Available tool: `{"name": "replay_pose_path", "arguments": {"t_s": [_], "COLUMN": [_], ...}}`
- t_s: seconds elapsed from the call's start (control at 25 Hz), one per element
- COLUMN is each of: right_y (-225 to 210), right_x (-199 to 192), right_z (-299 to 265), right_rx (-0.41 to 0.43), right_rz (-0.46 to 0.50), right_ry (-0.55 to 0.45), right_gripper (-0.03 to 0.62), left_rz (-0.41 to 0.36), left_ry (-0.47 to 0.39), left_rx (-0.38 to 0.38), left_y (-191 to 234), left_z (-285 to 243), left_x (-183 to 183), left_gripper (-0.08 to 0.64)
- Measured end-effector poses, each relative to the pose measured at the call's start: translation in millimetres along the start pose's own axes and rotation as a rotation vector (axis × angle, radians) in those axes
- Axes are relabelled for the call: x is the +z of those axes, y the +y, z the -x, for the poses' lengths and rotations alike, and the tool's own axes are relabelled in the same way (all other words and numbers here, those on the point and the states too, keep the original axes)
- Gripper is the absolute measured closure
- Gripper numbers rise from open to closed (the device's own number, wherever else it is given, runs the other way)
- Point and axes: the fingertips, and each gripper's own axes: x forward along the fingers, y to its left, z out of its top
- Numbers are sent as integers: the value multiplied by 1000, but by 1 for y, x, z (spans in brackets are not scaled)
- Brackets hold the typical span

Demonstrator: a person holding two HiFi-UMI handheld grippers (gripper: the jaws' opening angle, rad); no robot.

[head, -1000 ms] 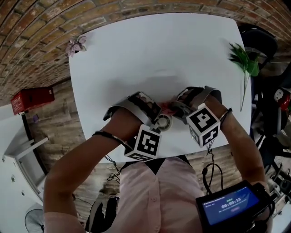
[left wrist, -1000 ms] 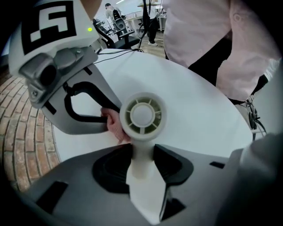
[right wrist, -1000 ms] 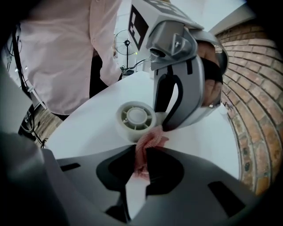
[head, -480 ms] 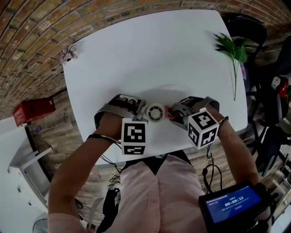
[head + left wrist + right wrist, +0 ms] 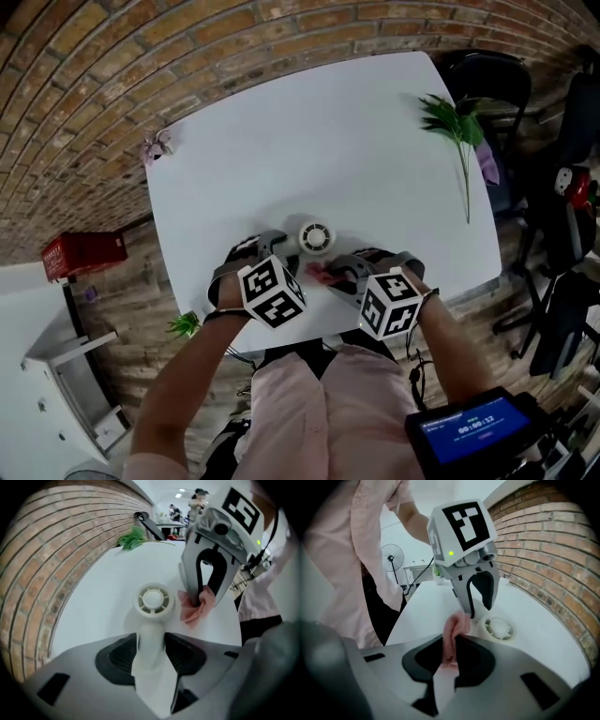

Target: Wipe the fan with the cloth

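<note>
A small white hand fan (image 5: 316, 236) is over the near middle of the white table (image 5: 375, 169), its round grille (image 5: 153, 600) facing up. My left gripper (image 5: 289, 251) is shut on the fan's handle (image 5: 149, 641). Its jaws have just been opening a little, with the handle still between the pads. My right gripper (image 5: 333, 274) is shut on a crumpled pink cloth (image 5: 320, 274) just in front of the fan head. In the right gripper view the cloth (image 5: 452, 637) sticks out of the jaws, beside the left gripper's fingers (image 5: 465, 595) and the fan (image 5: 499, 627).
A green leafy sprig (image 5: 455, 122) lies at the table's far right. A small pink flower (image 5: 155, 147) sits at its far left corner. A red box (image 5: 84, 253) and a small plant (image 5: 185, 324) are on the floor to the left, and dark chairs (image 5: 492, 70) stand to the right.
Both grippers have rolled, and their marker cubes show different faces. The right gripper with the cloth has shifted left towards the fan. The fan head now lies beyond the two grippers.
</note>
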Motion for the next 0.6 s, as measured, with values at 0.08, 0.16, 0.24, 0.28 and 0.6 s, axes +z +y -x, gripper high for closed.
{"name": "replay_pose_path", "arguments": {"t_s": [0.08,0.16,0.24,0.28,0.6], "right_y": [0,2,6,8,24], "right_x": [0,-5,-15,-19,-49], "right_z": [11,22,34,39,78], "right_rx": [-28,-50,-72,-82,-168], "right_rz": [-42,-82,-114,-126,-206], "right_ry": [-29,-47,-47,-44,-32], "right_gripper": [537,537,537,537,535], "left_rz": [131,225,269,274,230], "left_ry": [-20,-18,5,16,-51], "left_rx": [-20,-53,-99,-121,-299], "left_y": [4,4,-3,-9,-76], "left_z": [8,14,14,14,12], "left_x": [-13,-26,-35,-36,17], "left_gripper": [336,310,278,267,258]}}
